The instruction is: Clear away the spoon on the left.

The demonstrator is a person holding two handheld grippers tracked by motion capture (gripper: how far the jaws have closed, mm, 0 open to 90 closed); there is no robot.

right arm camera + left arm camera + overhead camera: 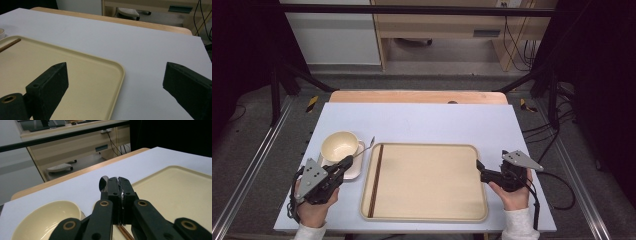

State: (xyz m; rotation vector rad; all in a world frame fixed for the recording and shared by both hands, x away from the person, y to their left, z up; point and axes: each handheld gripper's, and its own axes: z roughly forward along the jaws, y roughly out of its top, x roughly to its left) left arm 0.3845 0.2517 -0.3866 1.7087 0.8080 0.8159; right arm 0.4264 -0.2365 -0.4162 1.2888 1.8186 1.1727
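A slim metal spoon is clamped in the left gripper — brown chopsticks are already laid on the beige plastic tray, the spoon not yet — while the right gripper is held wide open.

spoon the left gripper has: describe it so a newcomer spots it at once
Start at the big beige tray in the middle of the table. Just off its far left corner sits a cream bowl on a small plate. The spoon runs slantwise between bowl and tray, its handle clamped in the left gripper: it is the one shiny metal piece, unlike the dark chopsticks lying in the tray.
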